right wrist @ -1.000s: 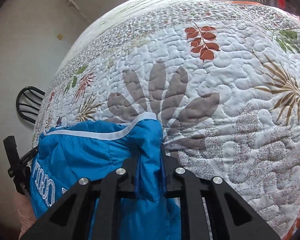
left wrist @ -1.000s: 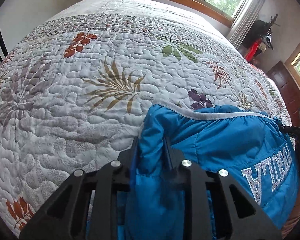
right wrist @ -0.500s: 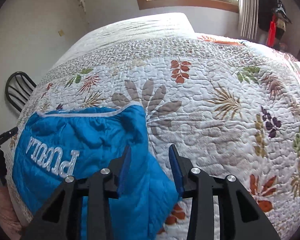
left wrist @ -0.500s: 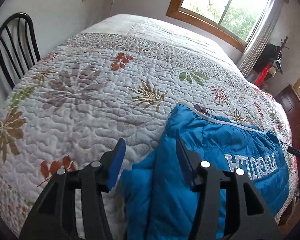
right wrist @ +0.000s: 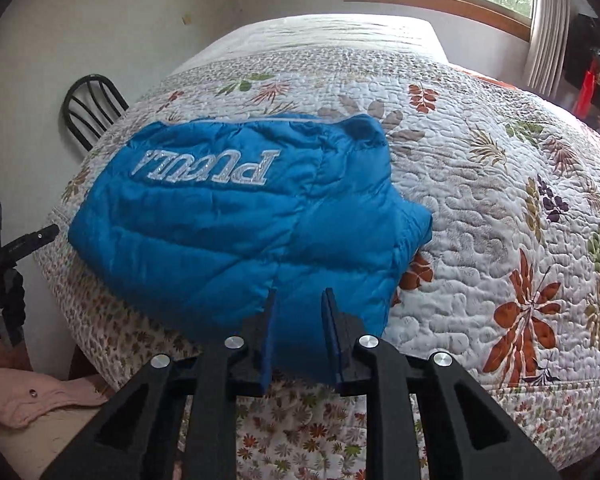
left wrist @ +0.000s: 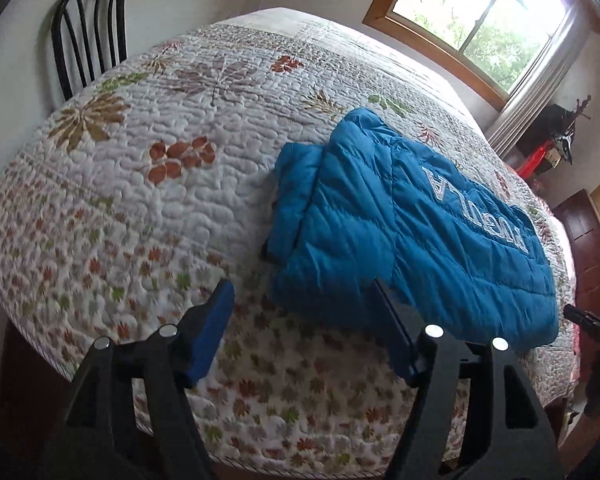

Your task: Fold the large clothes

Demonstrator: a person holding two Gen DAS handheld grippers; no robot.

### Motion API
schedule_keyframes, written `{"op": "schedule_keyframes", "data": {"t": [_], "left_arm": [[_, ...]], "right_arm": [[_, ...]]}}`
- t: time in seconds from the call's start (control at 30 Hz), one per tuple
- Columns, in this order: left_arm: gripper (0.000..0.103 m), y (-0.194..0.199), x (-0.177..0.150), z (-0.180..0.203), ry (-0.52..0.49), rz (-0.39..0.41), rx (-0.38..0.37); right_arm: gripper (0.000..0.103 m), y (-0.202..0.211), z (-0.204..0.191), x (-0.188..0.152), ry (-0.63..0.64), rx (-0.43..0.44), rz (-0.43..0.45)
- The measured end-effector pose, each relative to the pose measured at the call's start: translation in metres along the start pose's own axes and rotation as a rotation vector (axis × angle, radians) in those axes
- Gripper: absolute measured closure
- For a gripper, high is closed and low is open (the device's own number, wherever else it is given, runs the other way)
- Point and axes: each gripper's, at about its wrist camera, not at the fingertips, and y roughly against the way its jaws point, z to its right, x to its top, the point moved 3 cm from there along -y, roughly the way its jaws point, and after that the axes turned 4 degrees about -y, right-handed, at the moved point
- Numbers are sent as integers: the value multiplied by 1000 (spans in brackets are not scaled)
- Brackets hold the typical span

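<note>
The blue jacket [left wrist: 400, 232] covered the bed [left wrist: 180, 208] beneath it, and its folded-under layers could not be seen. Beyond the bed, the black chair [left wrist: 86, 28] showed only its backrest. The picture's lower edge cut the bed off.

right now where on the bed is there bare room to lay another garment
Free: the flowered quilt right of the folded blue puffer jacket, and the stretch between jacket and black spindle chair in the left view. Crowded: the near bed edge, where the jacket lies.
</note>
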Motion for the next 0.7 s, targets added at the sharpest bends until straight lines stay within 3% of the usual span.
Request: {"op": "schedule_keyframes", "data": {"t": [0.07, 0.3, 0.43, 0.7], "left_arm": [[25, 0, -11, 2, 38, -3, -26], [21, -13, -33, 21, 71, 2, -73], [21, -25, -32, 25, 112, -19, -114], [19, -50, -20, 24, 191, -9, -112]], "right_arm": [[82, -9, -1, -3, -1, 0, -28], [85, -39, 9, -13, -35, -26, -117], [85, -56, 11, -20, -39, -35, -155], [85, -58, 13, -22, -53, -14, -162]]}}
